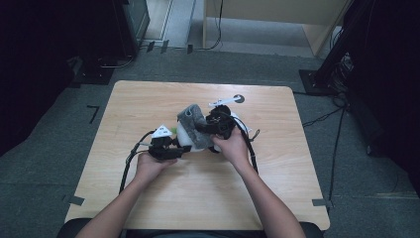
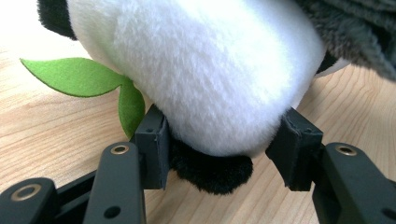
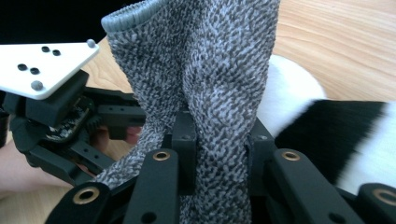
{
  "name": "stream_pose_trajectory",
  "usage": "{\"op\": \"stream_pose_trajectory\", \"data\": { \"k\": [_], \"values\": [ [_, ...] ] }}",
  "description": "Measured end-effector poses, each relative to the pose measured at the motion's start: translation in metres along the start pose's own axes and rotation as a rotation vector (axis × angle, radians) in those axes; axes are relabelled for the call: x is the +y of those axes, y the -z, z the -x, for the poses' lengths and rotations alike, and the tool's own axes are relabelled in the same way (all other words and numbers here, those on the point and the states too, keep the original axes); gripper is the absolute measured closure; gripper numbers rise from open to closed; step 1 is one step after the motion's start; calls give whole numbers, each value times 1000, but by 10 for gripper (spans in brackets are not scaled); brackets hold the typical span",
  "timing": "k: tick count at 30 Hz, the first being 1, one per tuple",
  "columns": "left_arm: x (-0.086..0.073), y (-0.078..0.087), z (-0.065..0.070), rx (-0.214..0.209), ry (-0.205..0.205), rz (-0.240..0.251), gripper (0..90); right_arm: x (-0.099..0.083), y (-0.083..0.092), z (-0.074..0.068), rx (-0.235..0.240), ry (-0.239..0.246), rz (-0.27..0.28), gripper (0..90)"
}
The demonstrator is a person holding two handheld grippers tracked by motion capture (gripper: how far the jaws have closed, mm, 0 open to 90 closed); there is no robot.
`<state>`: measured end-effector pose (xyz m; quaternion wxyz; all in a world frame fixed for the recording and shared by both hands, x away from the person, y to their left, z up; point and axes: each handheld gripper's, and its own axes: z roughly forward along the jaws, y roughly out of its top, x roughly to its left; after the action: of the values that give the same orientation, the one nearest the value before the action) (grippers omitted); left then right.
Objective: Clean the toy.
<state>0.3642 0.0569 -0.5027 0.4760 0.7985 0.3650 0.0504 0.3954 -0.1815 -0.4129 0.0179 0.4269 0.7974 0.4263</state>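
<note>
While both hands work at the middle of the pale wooden worktop (image 1: 148,198), the lines below give the scene.

Toy: a soft white-and-black plush panda (image 2: 201,70) with a green felt leaf (image 2: 79,77) lies on the worktop between the two grippers.
Left gripper (image 2: 219,144): jaws clamped on the panda's white lower body, holding it steady.
Right gripper (image 3: 217,154): jaws pinched tight on a fold of the speckled grey knitted sock (image 3: 205,74).
Sock: its ribbed cuff stands up, draped over the panda's upper end.
Key relation: the panda lies lengthwise from left gripper towards right; the right hand (image 1: 233,146) is nearer the sock, so, as I judge it, it pulls along that axis.
</note>
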Motion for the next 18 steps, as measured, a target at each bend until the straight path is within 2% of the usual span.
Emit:
{"op": "stream_pose_trajectory", "data": {
  "k": [5,11,16,18],
  "values": [
    [2,0,-1,-4,-3,-4,459,-8,16,18,-6,-50,22,743],
    [3,0,-1,-8,2,-4,458,-12,28,28,-1,-77,44,744],
    [5,0,-2,-12,3,-3,461,-19,48,42,-2,-115,80,746],
    [6,0,-2,-14,6,-7,461,-21,52,45,-5,-121,88,746]
  ]
}}
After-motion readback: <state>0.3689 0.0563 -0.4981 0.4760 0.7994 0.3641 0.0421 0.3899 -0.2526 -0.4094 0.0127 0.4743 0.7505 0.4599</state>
